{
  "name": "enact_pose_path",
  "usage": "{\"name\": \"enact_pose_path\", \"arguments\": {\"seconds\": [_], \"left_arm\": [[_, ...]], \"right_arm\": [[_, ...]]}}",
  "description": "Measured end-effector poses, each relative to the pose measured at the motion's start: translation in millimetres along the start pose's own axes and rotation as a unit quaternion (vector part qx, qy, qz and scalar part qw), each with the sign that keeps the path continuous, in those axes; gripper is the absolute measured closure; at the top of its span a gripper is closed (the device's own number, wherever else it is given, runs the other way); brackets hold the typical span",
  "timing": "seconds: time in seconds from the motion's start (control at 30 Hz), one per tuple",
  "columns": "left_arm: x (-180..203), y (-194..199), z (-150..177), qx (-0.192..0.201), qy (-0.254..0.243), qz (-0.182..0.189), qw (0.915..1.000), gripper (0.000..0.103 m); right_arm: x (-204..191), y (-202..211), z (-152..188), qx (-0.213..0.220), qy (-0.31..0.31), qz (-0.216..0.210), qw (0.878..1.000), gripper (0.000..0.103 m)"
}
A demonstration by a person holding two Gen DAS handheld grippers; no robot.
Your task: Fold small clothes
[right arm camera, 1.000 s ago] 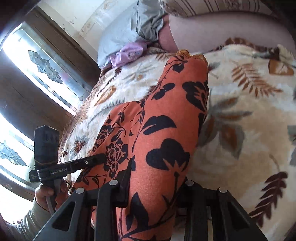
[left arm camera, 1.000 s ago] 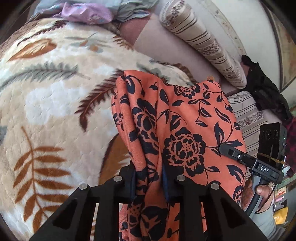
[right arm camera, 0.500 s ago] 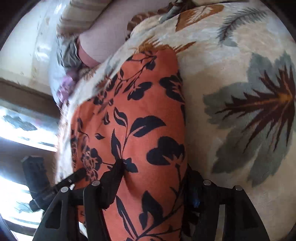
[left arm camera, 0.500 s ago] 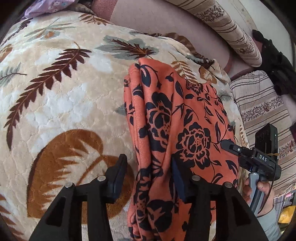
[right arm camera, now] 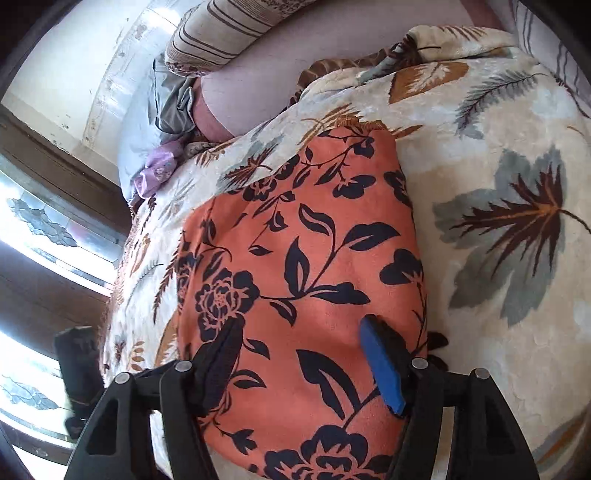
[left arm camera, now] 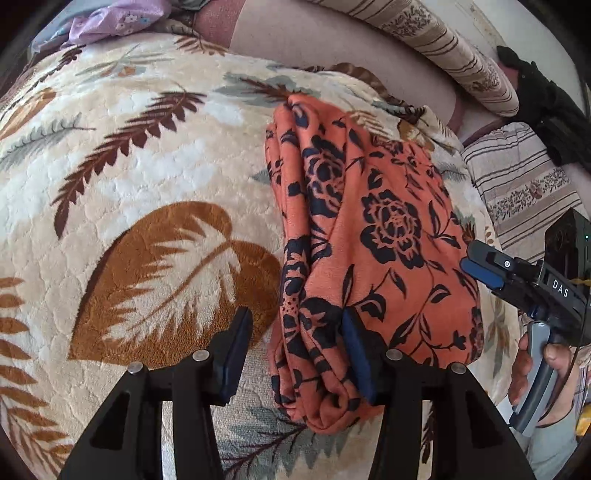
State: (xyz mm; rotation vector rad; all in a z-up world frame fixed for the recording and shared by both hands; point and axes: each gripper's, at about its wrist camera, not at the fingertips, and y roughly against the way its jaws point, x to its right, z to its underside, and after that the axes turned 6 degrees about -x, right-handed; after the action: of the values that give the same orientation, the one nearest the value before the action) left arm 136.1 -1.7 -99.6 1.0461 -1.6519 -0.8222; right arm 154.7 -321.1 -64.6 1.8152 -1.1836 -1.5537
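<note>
Orange floral garment (left arm camera: 373,236) is lying folded on the leaf-print blanket (left arm camera: 147,166). We are letting go: left gripper (left arm camera: 295,343) and right gripper (right arm camera: 306,354) both spread, jaws just opening around it. Next we are probably backing off, without dragging folds.

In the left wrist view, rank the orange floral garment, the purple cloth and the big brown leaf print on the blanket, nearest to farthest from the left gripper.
Measured from the left gripper:
1. Orange floral garment: between the open jaws, its near end by the right finger.
2. Brown leaf print: just beyond the left finger.
3. Purple cloth: far top left, at the blanket's edge.
</note>
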Motion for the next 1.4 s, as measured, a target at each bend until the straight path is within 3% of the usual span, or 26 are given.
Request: {"name": "enact_pose_path", "arguments": {"seconds": [0.07,0.13,0.17,0.2,0.3,0.37,0.43,0.47,0.53,0.6,0.67,0.7,0.73,0.83,0.93,1.1,1.17,1.23,1.27,1.37,1.4], "left_arm": [[5.3,18.3,4.6,0.024,-0.008,0.019,0.9995,0.052],[9.0,17.3,11.7,0.02,-0.02,0.014,0.9995,0.052],[8.9,8.1,15.7,0.004,-0.028,-0.002,0.9996,0.055],[6.5,-4.2,21.0,-0.018,-0.028,-0.015,0.9993,0.078],[-0.1,-3.4,26.4,-0.022,-0.006,0.011,0.9997,0.08],[-1.1,11.2,18.7,-0.016,0.005,0.036,0.9992,0.075],[-2.8,23.8,1.2,0.004,0.007,0.052,0.9986,0.036],[-2.9,28.3,-11.6,0.022,0.006,0.049,0.9986,0.03],[-3.3,28.2,-42.5,0.039,0.002,0.046,0.9982,0.028],[-7.0,12.0,-79.8,0.021,0.005,0.081,0.9965,0.028],[-12.5,-15.9,-111.7,-0.007,0.023,0.074,0.997,0.039],[-18.1,-30.8,-124.6,-0.025,0.038,0.069,0.9966,0.067],[-24.5,-45.0,-134.5,-0.044,0.056,0.073,0.9948,0.084],[-47.2,-64.8,-150.0,-0.062,0.116,0.108,0.9854,0.084],[-63.2,-73.3,-147.8,-0.064,0.137,0.14,0.9784,0.085],[-71.3,-71.9,-144.8,-0.061,0.145,0.167,0.9732,0.083],[-68.4,-63.8,-141.5,-0.059,0.151,0.162,0.9735,0.08],[-58.2,-48.5,-133.5,-0.053,0.131,0.135,0.9807,0.065],[-52.1,-38.6,-126.0,-0.046,0.115,0.133,0.9833,0.063],[-33.7,-8.7,-95.3,-0.033,0.071,0.149,0.9858,0.06],[-28.6,-0.6,-82.5,-0.031,0.062,0.155,0.9855,0.051]], "right_arm": [[-8.8,16.3,4.4,0.015,0.004,-0.015,1.0,0.032],[-17.4,27.1,15.5,0.022,0.017,-0.023,0.999,0.032],[-19.1,27.0,22.9,0.015,0.021,-0.025,0.999,0.031],[-21.0,20.4,28.8,0.001,0.022,-0.021,1.0,0.031],[-18.1,3.9,46.1,-0.025,0.018,-0.004,1.0,0.031],[-16.8,11.3,55.4,-0.014,0.017,-0.01,1.0,0.031],[-19.8,15.6,58.6,-0.006,0.022,-0.014,1.0,0.031],[-23.2,14.7,60.2,-0.008,0.033,-0.017,0.999,0.031],[-31.3,8.7,66.4,-0.014,0.059,-0.011,0.998,0.031],[-35.6,-0.3,73.9,-0.024,0.076,-0.009,0.997,0.031],[-33.9,-8.4,80.1,-0.028,0.079,-0.007,0.996,0.031],[-30.9,-10.0,82.0,-0.025,0.074,-0.01,0.997,0.031],[-27.5,-9.9,83.5,-0.021,0.066,-0.018,0.997,0.031],[-19.1,-9.7,84.8,-0.017,0.05,-0.039,0.998,0.031],[-16.6,-12.4,88.8,-0.015,0.053,-0.044,0.998,0.031],[-14.4,-11.6,92.7,-0.006,0.052,-0.05,0.997,0.031],[-14.2,-10.6,93.4,-0.007,0.047,-0.049,0.998,0.031],[-10.7,-9.6,91.3,-0.009,0.037,-0.056,0.998,0.03],[-8.3,-9.4,90.2,-0.01,0.03,-0.061,0.998,0.03],[-3.1,-9.8,86.7,-0.015,0.012,-0.076,0.997,0.03],[-2.5,-9.8,85.7,-0.017,0.008,-0.08,0.997,0.03]]}}
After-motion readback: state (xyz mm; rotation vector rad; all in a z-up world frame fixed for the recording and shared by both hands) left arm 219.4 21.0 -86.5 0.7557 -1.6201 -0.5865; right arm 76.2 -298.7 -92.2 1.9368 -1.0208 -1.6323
